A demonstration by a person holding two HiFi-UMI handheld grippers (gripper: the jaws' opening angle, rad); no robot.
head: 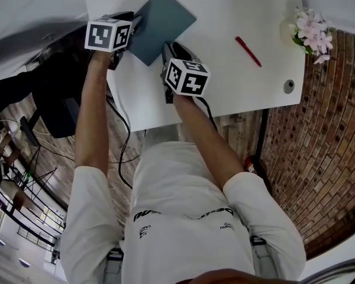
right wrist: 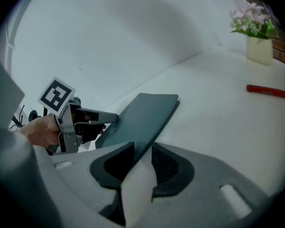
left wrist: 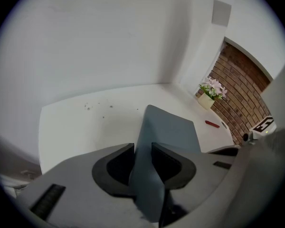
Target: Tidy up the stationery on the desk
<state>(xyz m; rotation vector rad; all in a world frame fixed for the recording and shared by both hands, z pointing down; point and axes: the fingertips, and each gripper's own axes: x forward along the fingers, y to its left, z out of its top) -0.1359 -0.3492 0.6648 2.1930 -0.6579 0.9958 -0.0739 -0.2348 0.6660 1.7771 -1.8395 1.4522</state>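
A slate-blue notebook (head: 160,23) is held just above the white desk (head: 236,81), near its left front part. My left gripper (head: 134,23) is shut on its left edge, and the cover (left wrist: 168,129) runs out between the jaws. My right gripper (head: 165,51) is shut on its near edge, where pale pages (right wrist: 137,184) show between the jaws under the dark cover (right wrist: 142,120). A red pen (head: 248,51) lies on the desk to the right, apart from both grippers; the pen (right wrist: 270,92) also shows in the right gripper view.
A small vase of pink flowers (head: 310,31) stands at the desk's far right corner. A round cable hole (head: 289,86) is near the right front edge. A brick wall (head: 319,152) lies right of the desk, and a dark chair (head: 56,108) left.
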